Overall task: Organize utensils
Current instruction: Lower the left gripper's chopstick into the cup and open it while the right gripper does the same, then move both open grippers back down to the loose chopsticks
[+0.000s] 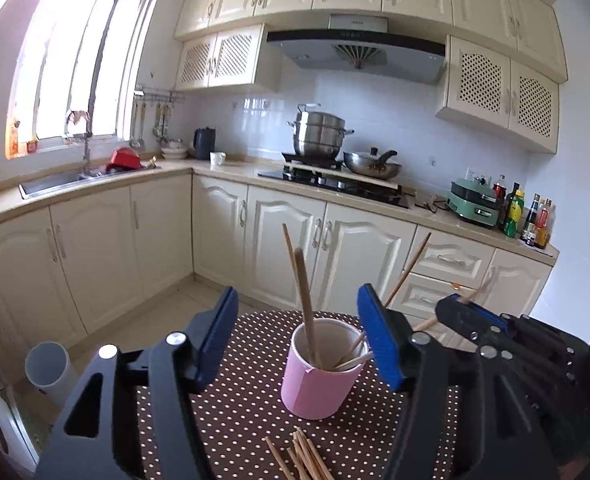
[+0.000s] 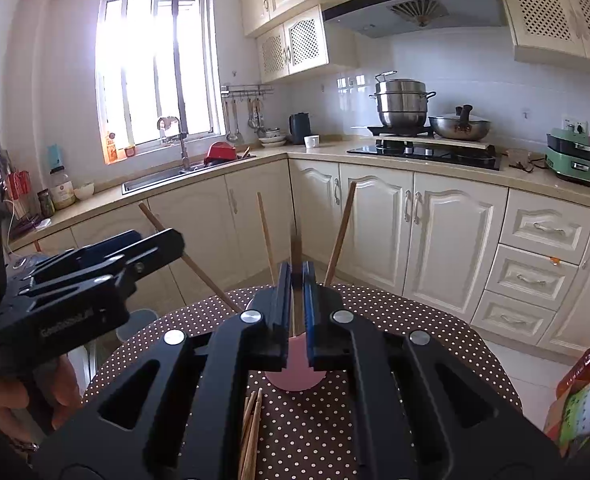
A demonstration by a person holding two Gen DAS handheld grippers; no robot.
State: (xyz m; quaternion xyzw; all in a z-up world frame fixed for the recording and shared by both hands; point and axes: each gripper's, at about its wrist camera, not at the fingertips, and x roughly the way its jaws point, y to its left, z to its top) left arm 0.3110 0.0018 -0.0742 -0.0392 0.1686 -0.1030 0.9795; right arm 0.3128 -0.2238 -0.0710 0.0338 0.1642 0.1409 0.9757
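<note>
Cream kitchen cabinets frame a polka-dot table (image 1: pixel 231 408) where a pink cup (image 1: pixel 319 376) collects chopsticks. Left gripper (image 1: pixel 297 336) spreads wide around the cup, gripping nothing, apparently to steady it. Right gripper (image 2: pixel 296 280) pinches one chopstick (image 2: pixel 296 246) upright above the cup; its own view shows that closed grip, and both views show loose chopsticks (image 1: pixel 301 458) waiting nearby.

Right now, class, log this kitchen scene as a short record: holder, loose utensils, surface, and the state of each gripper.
holder: pink cup, upright, several chopsticks inside
loose utensils: chopstick pile lying before the cup
surface: brown polka-dot tablecloth
left gripper: jaws open, holding nothing, cup ahead between them
right gripper: jaws shut on a chopstick above the cup
</note>
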